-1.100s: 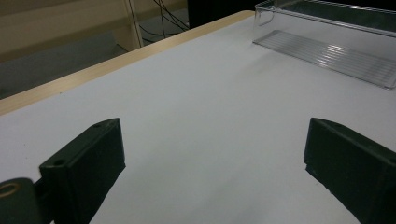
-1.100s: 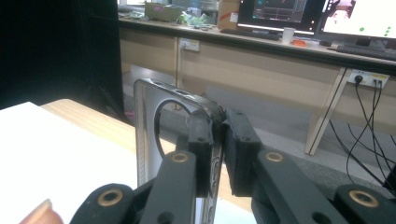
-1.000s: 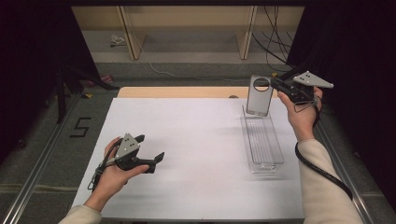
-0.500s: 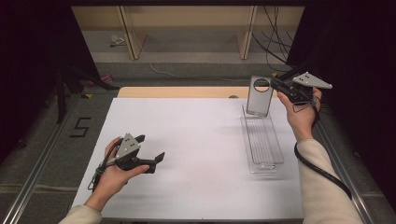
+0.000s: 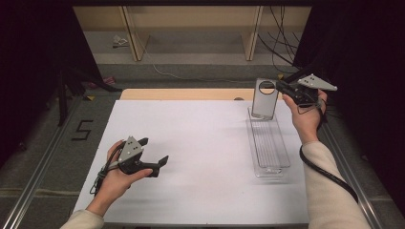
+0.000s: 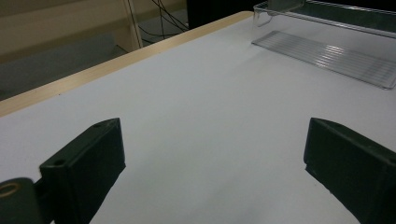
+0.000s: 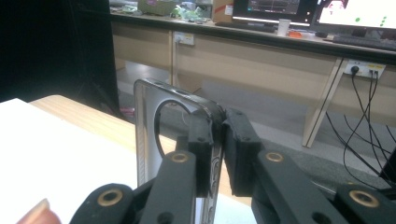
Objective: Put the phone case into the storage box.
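The right gripper (image 5: 278,88) pinched the clear lid (image 5: 264,98) upright over the tray (image 5: 270,143), maybe to cover it. The left gripper (image 5: 154,153) waited wide open.

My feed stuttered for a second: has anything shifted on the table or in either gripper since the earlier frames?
Nothing visibly changed. The right gripper still clamps the clear panel with the round hole, upright at the far end of the clear tray. The left gripper still rests open on the white table.
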Demonstrator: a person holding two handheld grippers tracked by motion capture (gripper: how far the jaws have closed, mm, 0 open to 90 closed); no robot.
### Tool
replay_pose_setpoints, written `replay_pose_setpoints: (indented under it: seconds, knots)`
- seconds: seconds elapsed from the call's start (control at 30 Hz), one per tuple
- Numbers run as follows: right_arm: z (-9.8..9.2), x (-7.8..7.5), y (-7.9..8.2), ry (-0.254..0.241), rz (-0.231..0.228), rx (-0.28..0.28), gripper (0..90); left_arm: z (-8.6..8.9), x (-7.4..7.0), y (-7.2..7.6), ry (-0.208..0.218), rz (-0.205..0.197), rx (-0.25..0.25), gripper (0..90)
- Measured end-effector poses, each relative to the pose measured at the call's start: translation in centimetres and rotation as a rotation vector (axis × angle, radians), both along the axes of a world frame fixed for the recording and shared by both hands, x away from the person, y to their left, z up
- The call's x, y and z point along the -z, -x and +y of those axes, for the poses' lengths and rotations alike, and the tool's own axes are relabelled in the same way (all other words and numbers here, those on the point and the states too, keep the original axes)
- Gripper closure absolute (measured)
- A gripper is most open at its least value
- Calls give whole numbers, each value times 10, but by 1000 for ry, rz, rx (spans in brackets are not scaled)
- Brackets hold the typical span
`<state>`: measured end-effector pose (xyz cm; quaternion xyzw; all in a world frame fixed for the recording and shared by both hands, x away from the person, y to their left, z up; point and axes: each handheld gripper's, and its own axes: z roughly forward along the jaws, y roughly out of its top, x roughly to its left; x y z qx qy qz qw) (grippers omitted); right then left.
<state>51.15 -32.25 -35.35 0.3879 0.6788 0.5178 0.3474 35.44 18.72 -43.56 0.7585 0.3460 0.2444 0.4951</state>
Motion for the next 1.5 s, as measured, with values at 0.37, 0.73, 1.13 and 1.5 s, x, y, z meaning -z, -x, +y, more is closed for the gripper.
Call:
replay_pose_setpoints:
  seconds: [0.37, 0.73, 1.13, 1.5]
  knots:
    - [-1, 7, -3, 1, 19, 5, 823, 0, 0, 0, -1, -1, 0, 48]
    - [-2, 10, -5, -2, 28, 5, 823, 0, 0, 0, -2, -1, 1, 49]
    - [-2, 11, -7, -4, 30, 5, 823, 0, 0, 0, -2, 0, 2, 50]
    - [-2, 12, -10, -1, 32, 6, 823, 0, 0, 0, -4, 1, 3, 50]
